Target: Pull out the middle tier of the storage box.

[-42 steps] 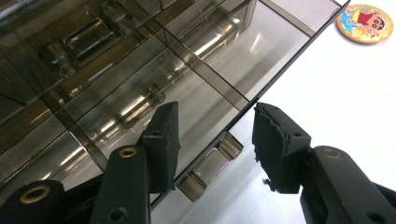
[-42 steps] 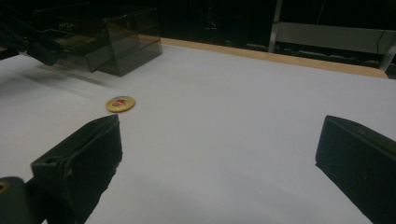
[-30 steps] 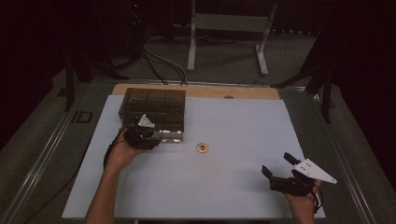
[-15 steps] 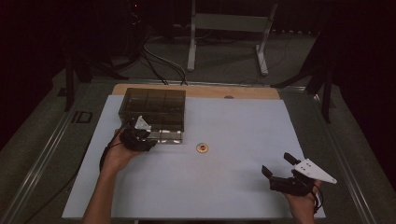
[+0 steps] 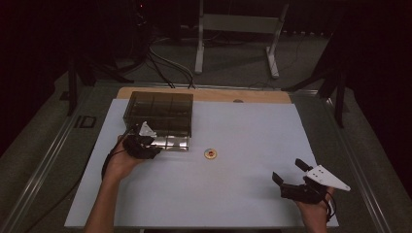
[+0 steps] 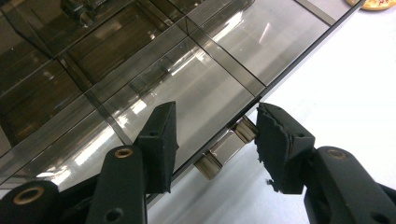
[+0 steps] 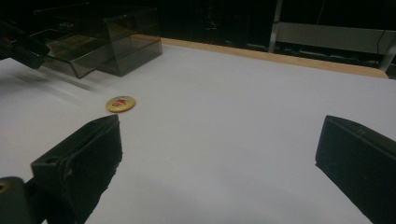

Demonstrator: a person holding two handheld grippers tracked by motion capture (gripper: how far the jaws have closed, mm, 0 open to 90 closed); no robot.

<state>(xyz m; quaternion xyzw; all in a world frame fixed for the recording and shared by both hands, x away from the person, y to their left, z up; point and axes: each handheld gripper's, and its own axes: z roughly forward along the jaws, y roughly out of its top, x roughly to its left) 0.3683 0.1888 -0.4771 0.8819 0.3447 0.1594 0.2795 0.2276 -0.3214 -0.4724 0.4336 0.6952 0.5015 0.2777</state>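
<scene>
Smoked-transparent plastic compartment box (image 5: 160, 119) with lid, sitting far-left on white tabletop (image 5: 243, 194). Left tool (image 6: 212, 140) parted, astride silver front latch (image 6: 226, 148), likely for unclasping. Right tool (image 5: 293, 180) spread wide, idle near right. Small round yellow badge (image 5: 210, 154) lying between, untouched.

A white table (image 5: 252, 194) fills the frame's middle. A small yellow badge (image 5: 210, 154) lies near its centre. Cables (image 5: 160, 63) trail upper left.

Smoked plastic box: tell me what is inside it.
Through the tinted lid of the smoked plastic box, only divider walls forming compartments show, seemingly bare. Dark plastic and glare hide the far cells.
</scene>
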